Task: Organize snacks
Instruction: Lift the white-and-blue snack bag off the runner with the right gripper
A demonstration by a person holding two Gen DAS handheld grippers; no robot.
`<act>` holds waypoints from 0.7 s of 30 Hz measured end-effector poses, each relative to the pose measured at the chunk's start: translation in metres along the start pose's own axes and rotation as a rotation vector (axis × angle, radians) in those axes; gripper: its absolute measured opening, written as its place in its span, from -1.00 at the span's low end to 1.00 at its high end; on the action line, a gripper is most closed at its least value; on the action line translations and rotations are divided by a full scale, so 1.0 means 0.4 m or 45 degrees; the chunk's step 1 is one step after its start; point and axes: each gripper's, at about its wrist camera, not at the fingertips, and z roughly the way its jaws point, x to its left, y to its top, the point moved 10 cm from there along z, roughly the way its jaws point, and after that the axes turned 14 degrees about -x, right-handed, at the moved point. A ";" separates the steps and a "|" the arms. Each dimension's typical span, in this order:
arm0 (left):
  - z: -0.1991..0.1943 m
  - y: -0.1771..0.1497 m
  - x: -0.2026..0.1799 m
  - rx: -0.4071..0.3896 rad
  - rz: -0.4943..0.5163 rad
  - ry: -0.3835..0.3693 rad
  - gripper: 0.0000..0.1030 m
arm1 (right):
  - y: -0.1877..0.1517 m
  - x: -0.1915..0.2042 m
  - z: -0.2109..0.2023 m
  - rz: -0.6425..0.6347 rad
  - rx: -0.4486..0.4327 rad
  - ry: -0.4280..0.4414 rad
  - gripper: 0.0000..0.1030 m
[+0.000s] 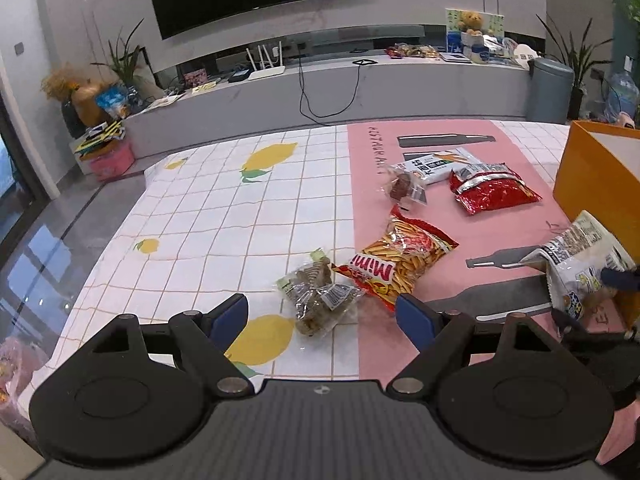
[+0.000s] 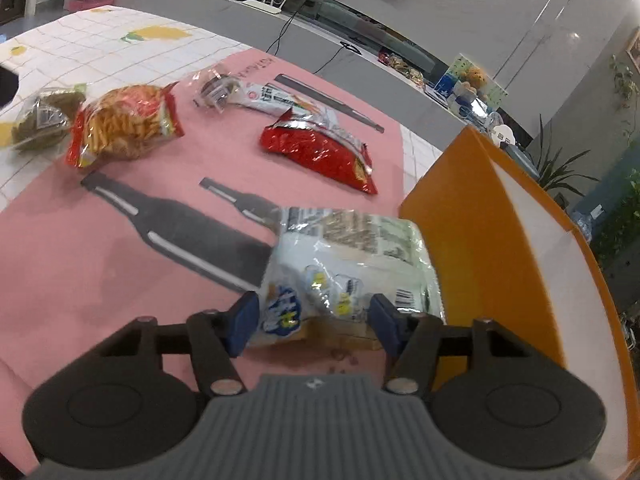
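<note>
Gripping white snack bag (image 2: 344,272) | right gripper (image 2: 314,322) | beside orange box (image 2: 472,248)

"Mimi" stands on the red snack bag (image 1: 396,266); "RESTAURANT" is printed on the pink tablecloth (image 1: 376,152).

The tablecloth (image 1: 208,216) is white with a thin orange grid and yellow lemons with green leaves; the mat (image 1: 460,224) over it is pink with grey bottle silhouettes. The box (image 2: 476,240) is orange outside, white inside. The Mimi bag (image 1: 400,260) is red and clear over golden sticks; another bag (image 1: 492,194) is glossy red with silver. The held bag (image 2: 352,264) is white with blue and yellow print. The gripper pads (image 1: 228,316) are blue.
</note>
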 end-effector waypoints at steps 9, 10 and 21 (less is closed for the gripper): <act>0.004 -0.009 0.015 0.022 -0.032 0.006 0.90 | 0.019 0.000 -0.037 0.233 -0.039 0.211 -0.40; 0.005 -0.011 0.015 0.027 -0.038 0.006 0.90 | 0.022 0.014 -0.049 0.243 -0.052 0.258 -0.40; 0.008 -0.021 0.014 0.059 -0.064 0.000 0.90 | 0.042 0.078 -0.108 0.342 -0.193 0.459 0.60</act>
